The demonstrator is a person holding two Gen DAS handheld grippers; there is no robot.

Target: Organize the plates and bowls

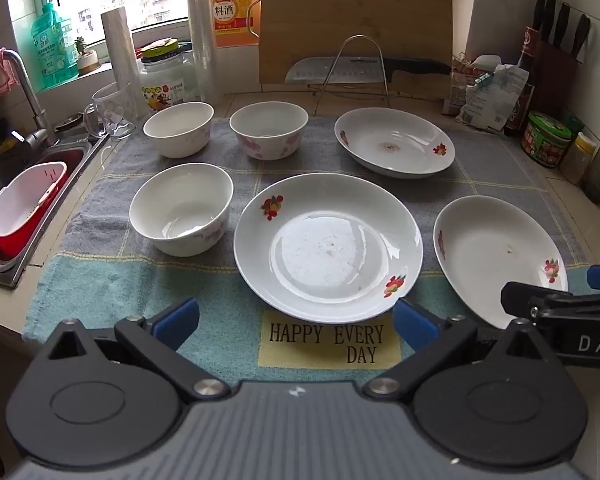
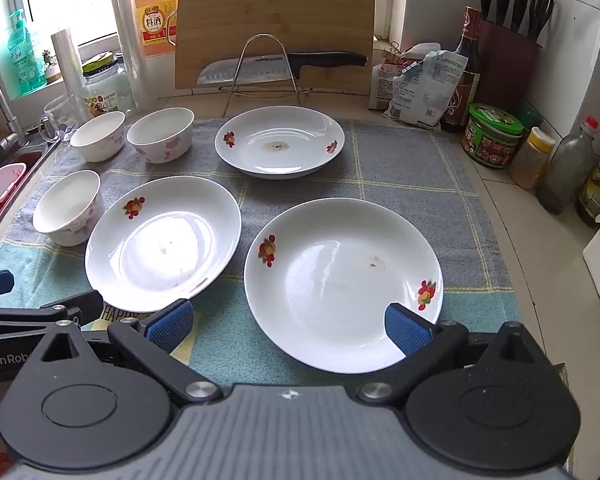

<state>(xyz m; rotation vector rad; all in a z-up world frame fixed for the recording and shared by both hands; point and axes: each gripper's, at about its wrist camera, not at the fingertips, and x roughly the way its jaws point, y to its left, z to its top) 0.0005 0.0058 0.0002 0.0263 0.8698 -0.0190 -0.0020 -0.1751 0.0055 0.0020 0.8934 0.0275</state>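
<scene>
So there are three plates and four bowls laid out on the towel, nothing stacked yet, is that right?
Not quite: there are three bowls, not four. The left wrist view shows them beside the three plates on the towel, nothing stacked yet.

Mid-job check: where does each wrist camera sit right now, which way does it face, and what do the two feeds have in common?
Left wrist: on the left gripper, angled down at the middle plate; own open blue fingers show, and the right gripper pokes in at right.
Right wrist: on the right gripper, angled down over the near right plate; own open fingers show.
Shared: three plates, three bowls, towel, cutting board.
</scene>
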